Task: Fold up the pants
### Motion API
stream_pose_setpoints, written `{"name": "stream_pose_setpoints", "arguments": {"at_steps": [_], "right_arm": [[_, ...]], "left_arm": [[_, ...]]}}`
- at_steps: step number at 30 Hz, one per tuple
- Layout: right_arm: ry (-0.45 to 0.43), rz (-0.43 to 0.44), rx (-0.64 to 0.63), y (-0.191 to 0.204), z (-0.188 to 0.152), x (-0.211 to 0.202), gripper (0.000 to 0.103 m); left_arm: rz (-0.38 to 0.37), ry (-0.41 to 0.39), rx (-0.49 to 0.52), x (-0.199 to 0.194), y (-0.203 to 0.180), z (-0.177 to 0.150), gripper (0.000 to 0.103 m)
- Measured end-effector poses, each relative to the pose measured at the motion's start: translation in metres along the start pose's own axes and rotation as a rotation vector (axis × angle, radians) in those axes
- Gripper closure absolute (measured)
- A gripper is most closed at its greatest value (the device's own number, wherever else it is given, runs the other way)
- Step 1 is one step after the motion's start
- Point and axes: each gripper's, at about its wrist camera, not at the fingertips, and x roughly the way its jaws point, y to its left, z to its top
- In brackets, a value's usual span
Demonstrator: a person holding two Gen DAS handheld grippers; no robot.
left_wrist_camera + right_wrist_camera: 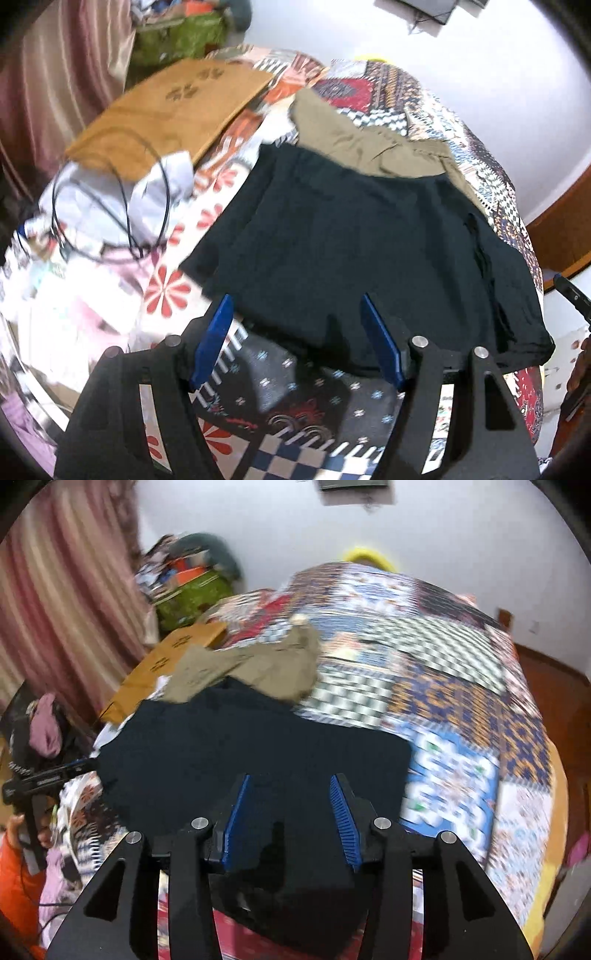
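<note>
On the patchwork bedspread (pixel 424 92) the dark pants (pixel 354 240) lie flat, overlapping olive pants (pixel 369 144). Left gripper (pixel 295 339) and right gripper (pixel 290 819) — fingers apart, empty — should pinch matching near-hem corners, lifting evenly.

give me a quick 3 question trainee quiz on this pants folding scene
1. True or false: the left gripper is shut on the dark pants.
2. Which garment lies partly under the far edge of the dark pants?
A. a red shirt
B. olive-khaki pants
C. a white towel
3. Fill in: the brown cardboard sheet lies to the ____ of the dark pants in the left wrist view.

Key:
1. False; its jaws are open at the near hem.
2. B
3. left
</note>
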Motion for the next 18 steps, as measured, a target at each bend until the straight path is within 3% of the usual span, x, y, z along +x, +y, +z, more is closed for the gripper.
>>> {"name": "stream_pose_setpoints", "arguments": {"at_steps": [4,8,14,18], "right_arm": [[0.026,0.037,-0.075,0.037,0.011,0.021,0.062],[0.082,0.07,-0.13,0.068,0.012,0.046,0.062],[0.149,0.105,-0.176,0.096,0.005,0.068,0.06],[0.195,0.088,-0.177,0.102,-0.003,0.085,0.059]], "left_arm": [[-0.076,0.052,-0.043,0.014,0.01,-0.012,0.032],[-0.233,0.105,-0.119,0.032,0.015,-0.022,0.032],[-0.337,0.1,-0.204,0.041,0.026,-0.014,0.029],[-0.344,0.1,-0.227,0.046,0.029,-0.005,0.029]]}}
